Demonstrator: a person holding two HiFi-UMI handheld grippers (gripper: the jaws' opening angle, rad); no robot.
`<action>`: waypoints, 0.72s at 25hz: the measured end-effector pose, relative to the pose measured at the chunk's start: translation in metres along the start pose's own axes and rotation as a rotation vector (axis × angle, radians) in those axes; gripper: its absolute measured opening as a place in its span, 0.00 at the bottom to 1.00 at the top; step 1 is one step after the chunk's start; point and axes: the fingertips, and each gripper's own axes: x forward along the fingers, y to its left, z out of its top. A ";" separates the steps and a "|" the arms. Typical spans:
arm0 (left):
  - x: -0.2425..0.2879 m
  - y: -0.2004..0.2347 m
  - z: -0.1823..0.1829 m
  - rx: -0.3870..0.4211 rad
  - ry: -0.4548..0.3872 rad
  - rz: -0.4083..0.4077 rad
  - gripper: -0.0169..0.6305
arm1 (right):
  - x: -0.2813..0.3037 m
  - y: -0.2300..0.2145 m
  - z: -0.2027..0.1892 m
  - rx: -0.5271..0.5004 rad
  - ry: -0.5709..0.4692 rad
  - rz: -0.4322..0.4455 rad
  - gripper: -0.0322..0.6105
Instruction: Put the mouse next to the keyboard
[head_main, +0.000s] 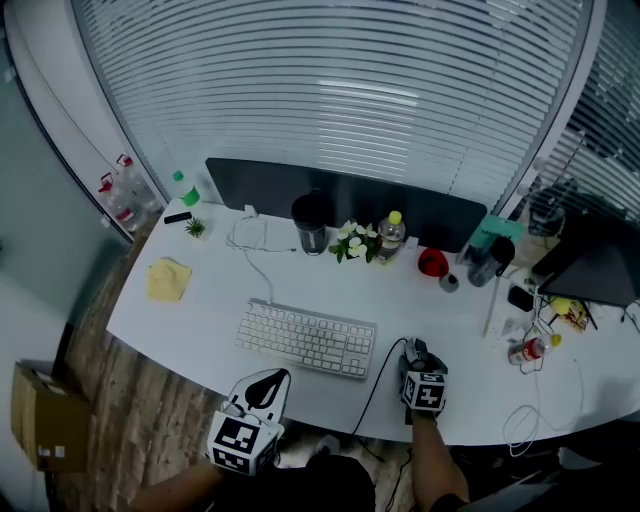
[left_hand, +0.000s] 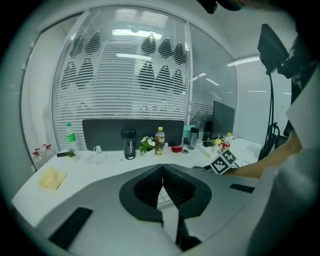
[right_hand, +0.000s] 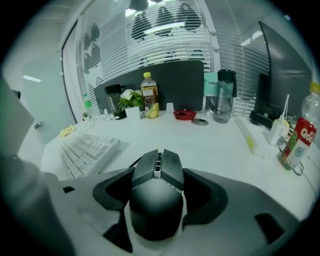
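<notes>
A dark grey mouse (right_hand: 155, 200) sits between the jaws of my right gripper (right_hand: 159, 184), which is shut on its sides just above the white desk (right_hand: 220, 145). In the head view that gripper (head_main: 413, 356) hangs over the desk's front edge, just right of the white keyboard (head_main: 305, 338), and a black cable runs down from it. The keyboard (right_hand: 87, 149) lies to the mouse's left. My left gripper (head_main: 269, 380) hovers at the front edge below the keyboard. Its jaws (left_hand: 162, 169) are shut, tips touching, with nothing between them.
Behind the keyboard stand a black tumbler (head_main: 311, 224), a small flower pot (head_main: 353, 242), a drink bottle (head_main: 391, 232) and a red dish (head_main: 432, 263). A yellow cloth (head_main: 168, 279) lies far left. A red can (head_main: 528, 350), cables and a laptop (head_main: 595, 265) crowd the right.
</notes>
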 end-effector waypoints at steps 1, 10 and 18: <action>0.000 0.001 -0.001 -0.001 0.001 0.002 0.07 | 0.002 0.000 -0.001 0.001 0.004 -0.004 0.51; -0.006 0.008 -0.002 -0.001 0.007 0.027 0.07 | 0.012 -0.005 -0.003 -0.023 0.022 -0.043 0.51; -0.012 0.008 -0.001 0.002 0.016 0.002 0.07 | 0.016 -0.005 -0.005 -0.042 0.028 -0.056 0.55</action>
